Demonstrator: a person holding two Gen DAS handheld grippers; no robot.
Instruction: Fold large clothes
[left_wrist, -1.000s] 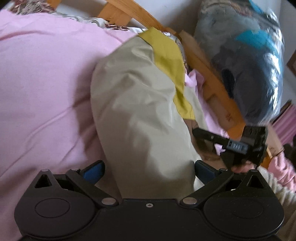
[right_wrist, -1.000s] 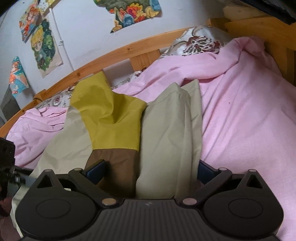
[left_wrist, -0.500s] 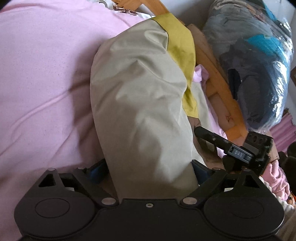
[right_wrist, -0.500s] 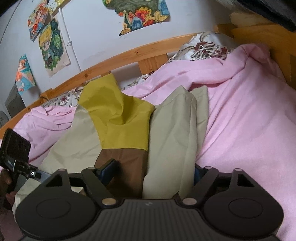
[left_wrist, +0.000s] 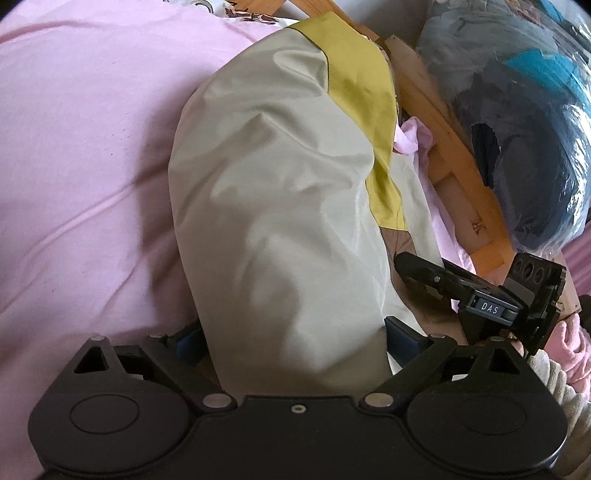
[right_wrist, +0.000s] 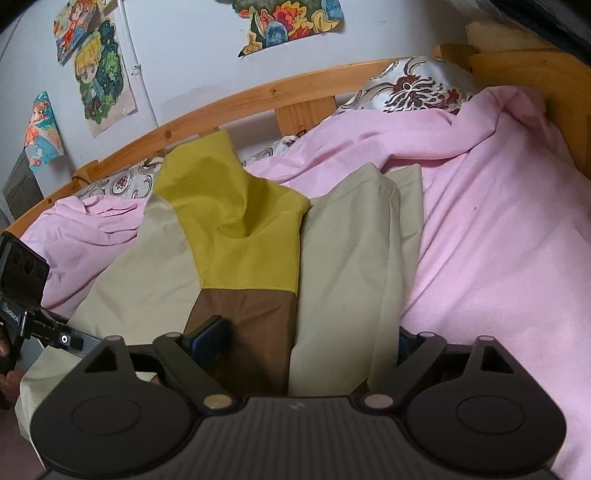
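The pink sheet (right_wrist: 498, 240) covers the bed and fills most of both views, wrinkled and bunched up at the far end. On it lies the big jacket (left_wrist: 280, 206), the thing to be folded. It is pale beige with a yellow patch and a brown patch, and it is bunched up, not flat.

Nearest the camera, the left tongs (left_wrist: 291, 338) stand wide apart with a thick beige fold of the jacket between them. They have just been opening a bit, and I cannot tell if their blue pads press on the cloth. The right tongs (right_wrist: 314, 338) also stand wide apart. They have just been opening too, with the brown patch and a beige fold between them. The left blue pad sits against the brown cloth; the right pad is hidden behind the beige fold.

In the left view the right tongs poke in from the right, just beside the jacket, with a hand under them.

Past the jacket runs the wooden bed rail (right_wrist: 258, 96). A flowery pillow (right_wrist: 413, 88) lies at the far right end of the bed, partly under the pink sheet.

Behind the rail is a white wall with cartoon pictures (right_wrist: 99, 74) stuck on it.

In the left view, a big clear plastic bag of clothes (left_wrist: 524, 122) sits just past the rail, on the right.
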